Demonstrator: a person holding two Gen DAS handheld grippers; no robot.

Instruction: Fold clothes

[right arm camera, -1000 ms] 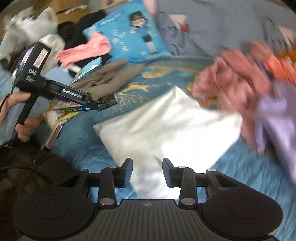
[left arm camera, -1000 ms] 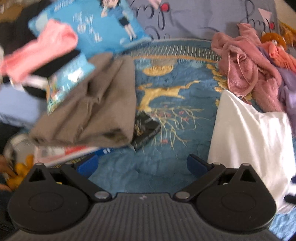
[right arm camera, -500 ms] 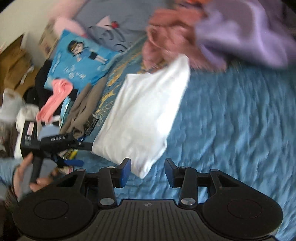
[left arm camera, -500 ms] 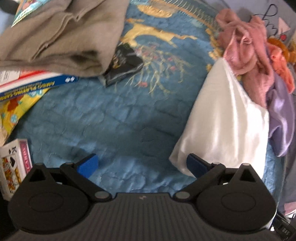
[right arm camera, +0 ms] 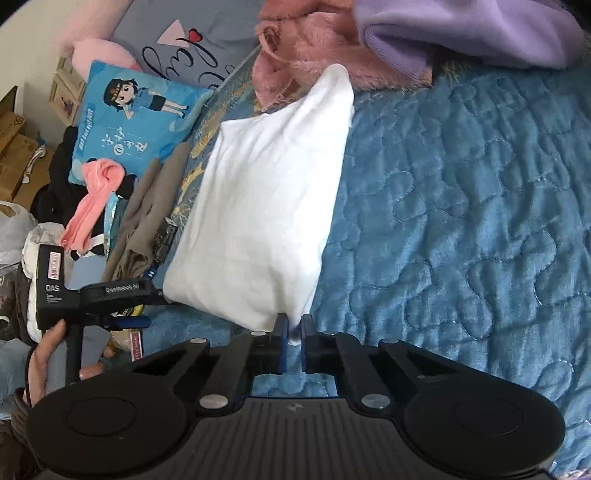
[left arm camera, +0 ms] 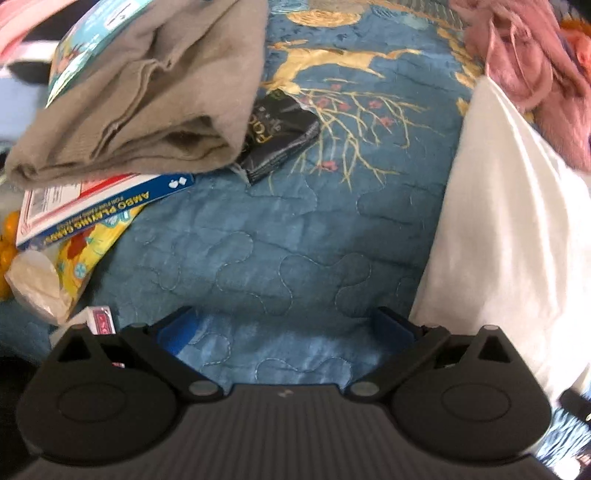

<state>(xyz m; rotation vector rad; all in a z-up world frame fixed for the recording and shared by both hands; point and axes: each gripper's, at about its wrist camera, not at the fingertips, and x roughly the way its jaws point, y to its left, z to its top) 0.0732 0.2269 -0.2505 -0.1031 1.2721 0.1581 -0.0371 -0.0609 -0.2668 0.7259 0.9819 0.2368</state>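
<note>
— Jaws first: how do they stand, going from the left?

— Spread wide on the left gripper (left arm camera: 284,328), with only the blue quilted bedspread (left arm camera: 258,251) between its blue-padded fingers (left arm camera: 177,332). From the right wrist view, a hand (right arm camera: 44,354) holds that gripper at the far left of the scene.

— What lies around it?

— Far left, a folded grey-brown knit garment (left arm camera: 147,96) rests on a blue-edged playing-card box (left arm camera: 92,206); a black foil packet (left arm camera: 280,133) pokes out just beside it.

— And the white piece?

— A folded white cotton garment (right arm camera: 266,206) lies in the middle of the bedspread, its near left corner beside the left gripper's right finger.

— The right gripper?

— The right gripper (right arm camera: 293,332) is clenched on the garment's near corner, white cloth pinched between its fingers.

— Beyond that?

— A fuzzy pink garment (right arm camera: 314,55) and a lilac fleece top (right arm camera: 480,29) are heaped at the far edge, touching the white garment's far corner.
</note>
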